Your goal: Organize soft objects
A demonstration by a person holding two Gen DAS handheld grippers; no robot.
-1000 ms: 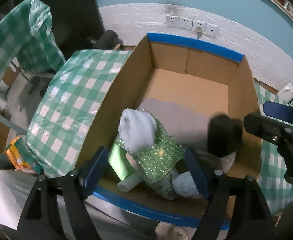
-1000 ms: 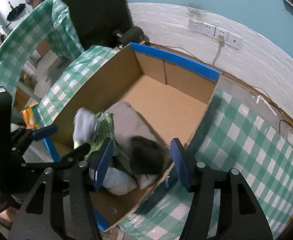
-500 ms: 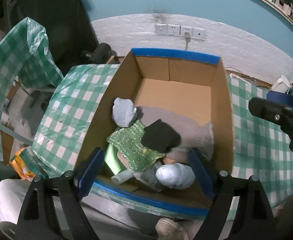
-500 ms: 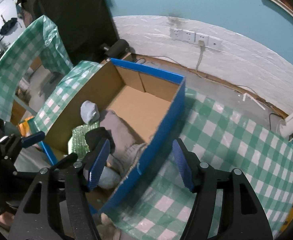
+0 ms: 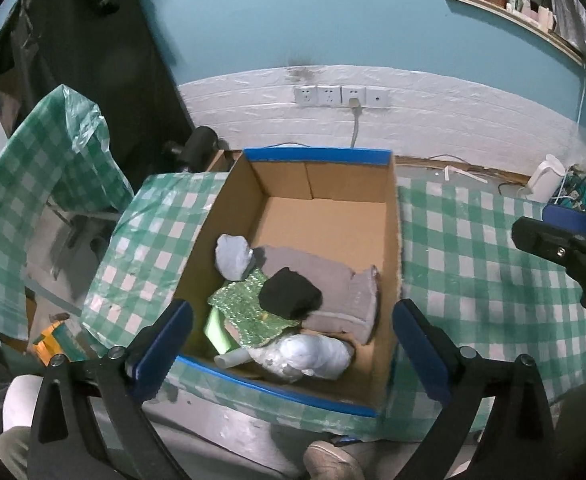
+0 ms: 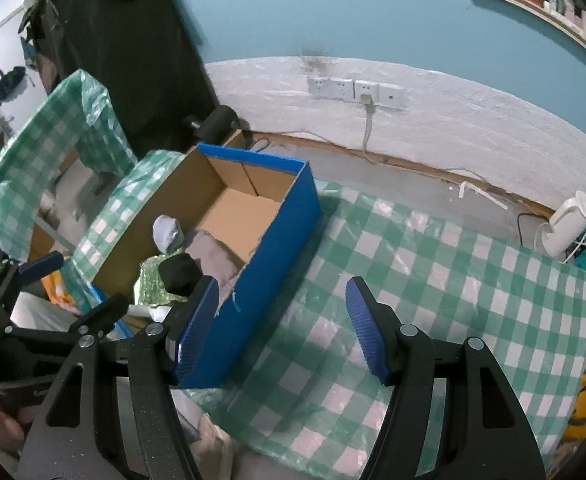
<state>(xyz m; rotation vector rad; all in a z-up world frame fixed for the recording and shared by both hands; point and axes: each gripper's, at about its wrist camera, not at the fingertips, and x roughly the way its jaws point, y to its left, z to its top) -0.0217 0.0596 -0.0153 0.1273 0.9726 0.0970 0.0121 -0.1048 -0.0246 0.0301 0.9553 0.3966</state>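
Box mid-frame on counter; soft items piled in its lower half, upper half bare; kettle upper right.

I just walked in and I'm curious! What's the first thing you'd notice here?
The big cardboard box with blue edges, sitting on the green checked tablecloth. Soft things are piled at its near end: a black bundle on top of a grey cloth and a sparkly green cloth. Both open tools hover empty.
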